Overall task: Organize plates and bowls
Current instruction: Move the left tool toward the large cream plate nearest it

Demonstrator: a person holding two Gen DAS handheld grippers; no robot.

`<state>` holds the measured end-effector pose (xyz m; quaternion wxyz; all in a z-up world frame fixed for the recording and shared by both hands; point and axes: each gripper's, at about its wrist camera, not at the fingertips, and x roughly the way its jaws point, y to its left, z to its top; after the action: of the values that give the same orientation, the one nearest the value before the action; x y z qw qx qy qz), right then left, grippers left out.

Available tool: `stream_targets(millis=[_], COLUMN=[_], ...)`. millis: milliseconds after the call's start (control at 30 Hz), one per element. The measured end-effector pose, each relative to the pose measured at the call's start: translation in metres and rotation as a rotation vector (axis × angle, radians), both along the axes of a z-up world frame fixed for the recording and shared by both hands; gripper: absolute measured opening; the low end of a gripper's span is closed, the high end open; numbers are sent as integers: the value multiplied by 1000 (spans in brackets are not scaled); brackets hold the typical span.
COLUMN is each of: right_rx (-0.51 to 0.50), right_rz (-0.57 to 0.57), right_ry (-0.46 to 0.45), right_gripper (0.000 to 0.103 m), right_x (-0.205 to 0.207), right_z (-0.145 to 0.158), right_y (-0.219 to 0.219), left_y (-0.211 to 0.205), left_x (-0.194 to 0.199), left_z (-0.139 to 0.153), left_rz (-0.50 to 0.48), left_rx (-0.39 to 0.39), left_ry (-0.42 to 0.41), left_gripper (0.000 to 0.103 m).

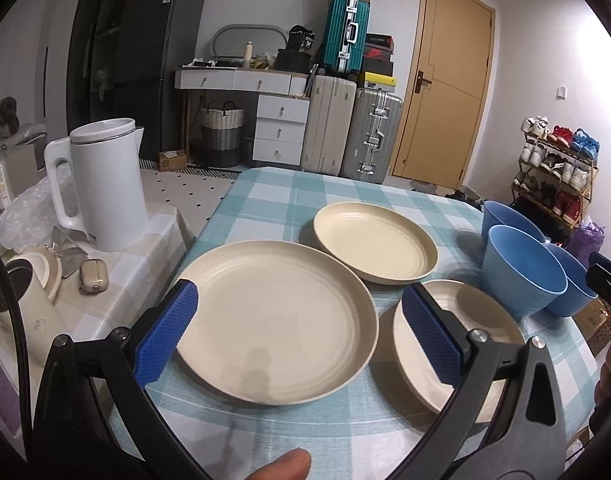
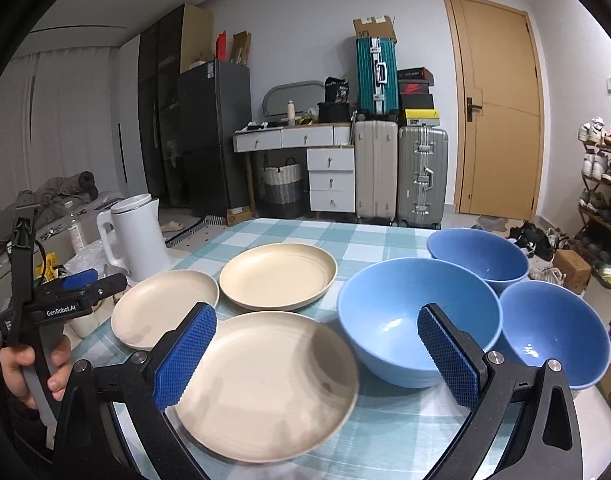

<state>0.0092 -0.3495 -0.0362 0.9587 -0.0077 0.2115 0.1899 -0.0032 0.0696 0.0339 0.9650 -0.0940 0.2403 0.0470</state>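
Three cream plates (image 2: 265, 384) and three blue bowls (image 2: 419, 320) sit unstacked on the tabletop (image 2: 385, 432). Both the left gripper (image 1: 299, 332) and right gripper (image 2: 315, 354) hover with jaws apart and empty; I'd judge that stacking hasn't begun and a plate rim needs pinching first.

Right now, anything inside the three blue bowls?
Nothing visible: near bowl, right bowl and far bowl show bare interiors. The right tool's finger covers part of the near bowl's inside.

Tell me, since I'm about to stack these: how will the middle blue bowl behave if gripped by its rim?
The middle blue bowl looks rigid with a matte finish, so the textured pads should probably hold without slipping. Its walls are deep and its base narrower than its rim, so it may tilt when lifted by one side. It seems likely light, perhaps plastic.
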Motion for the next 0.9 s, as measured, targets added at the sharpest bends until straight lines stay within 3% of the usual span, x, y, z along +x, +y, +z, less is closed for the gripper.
stream_targets(millis=[333,900], right_rx=[-35,-47], right_rz=[25,142], right_ry=[86,210], right_gripper=[103,103], right_x=[36,94], right_z=[5,-19], right_y=[48,120], left_y=[37,94], left_x=[2,22], left_z=[0,-41], left_rz=[52,151], left_rx=[-52,-99], left_ry=[34,186], left_gripper=[102,102])
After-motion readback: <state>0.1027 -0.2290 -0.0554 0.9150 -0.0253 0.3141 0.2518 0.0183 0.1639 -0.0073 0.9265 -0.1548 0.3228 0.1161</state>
